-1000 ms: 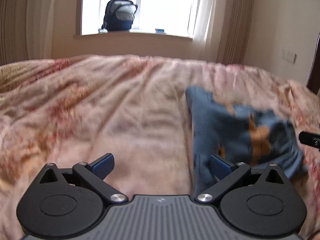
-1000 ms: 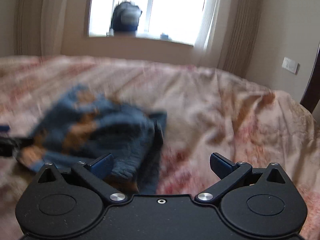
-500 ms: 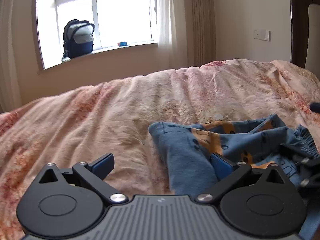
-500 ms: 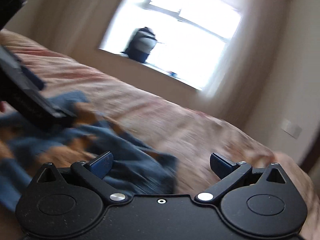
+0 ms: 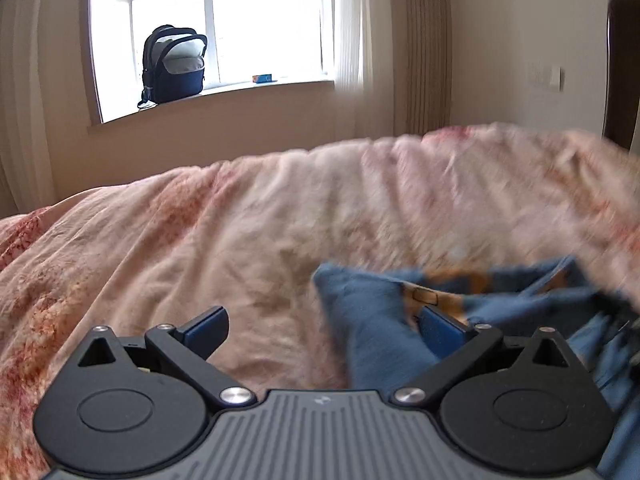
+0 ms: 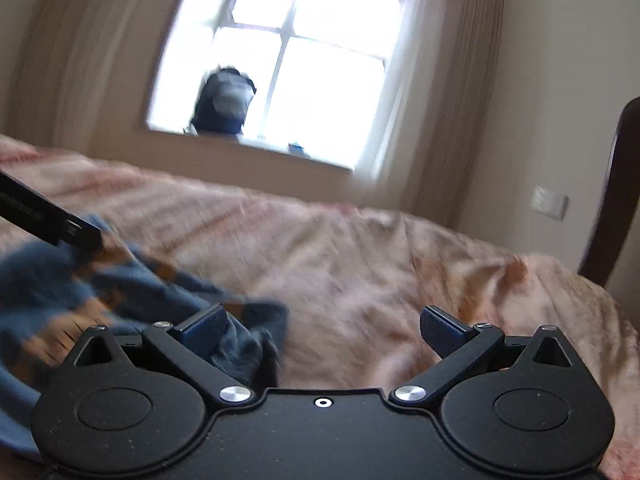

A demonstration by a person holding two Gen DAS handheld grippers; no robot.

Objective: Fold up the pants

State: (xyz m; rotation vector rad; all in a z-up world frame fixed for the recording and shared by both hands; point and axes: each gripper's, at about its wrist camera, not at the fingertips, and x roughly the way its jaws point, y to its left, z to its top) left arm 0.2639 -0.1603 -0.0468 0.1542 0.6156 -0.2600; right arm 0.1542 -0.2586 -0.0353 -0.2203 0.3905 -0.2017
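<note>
Blue pants with orange print [image 5: 372, 320] lie crumpled on the pink floral bedspread [image 5: 240, 232]. In the left wrist view they spread from the middle to the lower right. My left gripper [image 5: 324, 326] is open, and a corner of the cloth lies by its right finger [image 5: 442, 330]. In the right wrist view the pants [image 6: 132, 292] lie at lower left, bunched against the left finger [image 6: 204, 326]. My right gripper [image 6: 324, 326] is open over bare bedspread. The left gripper's dark body [image 6: 44, 216] shows at the left edge above the pants.
A dark backpack [image 5: 174, 64] stands on the windowsill with a small blue box [image 5: 262, 78] beside it. Curtains [image 5: 426, 48] hang right of the window. A dark wooden bedpost [image 6: 616, 196] and a wall switch [image 6: 550, 202] are at the right.
Both views have swung and are blurred with motion. The right gripper has levelled and now sees more bedspread. The pants have shifted slightly in the left view. Both grippers stay open.
</note>
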